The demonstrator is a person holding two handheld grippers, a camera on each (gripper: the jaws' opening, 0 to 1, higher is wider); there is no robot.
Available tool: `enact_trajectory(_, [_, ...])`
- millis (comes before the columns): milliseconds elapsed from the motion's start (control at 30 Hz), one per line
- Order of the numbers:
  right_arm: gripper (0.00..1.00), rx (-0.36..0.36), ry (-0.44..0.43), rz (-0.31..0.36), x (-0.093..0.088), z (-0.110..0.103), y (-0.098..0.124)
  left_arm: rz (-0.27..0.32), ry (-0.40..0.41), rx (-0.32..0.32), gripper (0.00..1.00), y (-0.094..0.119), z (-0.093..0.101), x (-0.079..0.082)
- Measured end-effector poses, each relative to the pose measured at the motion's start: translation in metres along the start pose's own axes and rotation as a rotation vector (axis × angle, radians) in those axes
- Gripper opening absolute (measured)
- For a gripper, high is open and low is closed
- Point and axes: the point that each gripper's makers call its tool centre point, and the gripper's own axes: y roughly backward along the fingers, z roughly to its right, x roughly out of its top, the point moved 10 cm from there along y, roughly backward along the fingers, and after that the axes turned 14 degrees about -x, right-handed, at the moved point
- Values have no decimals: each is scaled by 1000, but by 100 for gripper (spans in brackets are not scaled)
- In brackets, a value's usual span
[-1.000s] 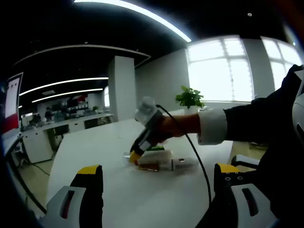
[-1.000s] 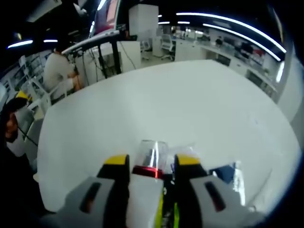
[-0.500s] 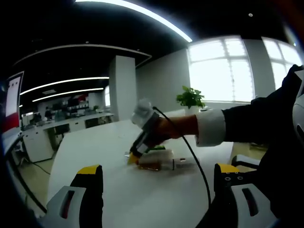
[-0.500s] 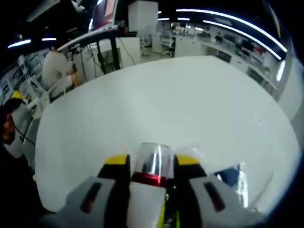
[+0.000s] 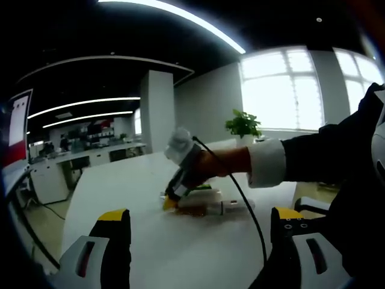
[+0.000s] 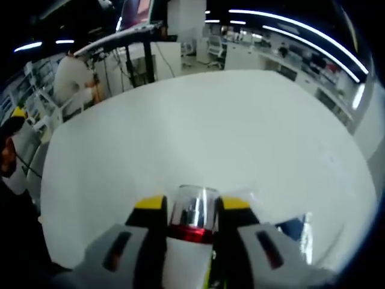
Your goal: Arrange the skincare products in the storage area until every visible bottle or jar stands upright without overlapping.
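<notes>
One white bottle with clear cap and red collar [image 6: 192,211], clamped between the right gripper [image 6: 189,211] jaws, low over the white table [image 6: 210,132] near its edge. Step: standing it upright; next, set down and release. About three further products [image 5: 207,203] lie clustered there. Left gripper [image 5: 201,220]: one, jaws apart, empty.

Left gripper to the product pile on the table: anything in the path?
Nothing on the white table lies between the open left gripper and the skincare products. But the right gripper and the person's hand are already over that pile, shut on a clear-capped bottle.
</notes>
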Motion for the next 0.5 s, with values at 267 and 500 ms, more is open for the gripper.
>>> enact_trajectory(267, [28, 27, 3, 8, 2, -1, 4, 0, 5, -2, 98, 0, -1, -1])
enact_trajectory(500, [27, 41, 20, 18, 5, -2, 7, 2, 6, 1, 98, 0, -1, -1])
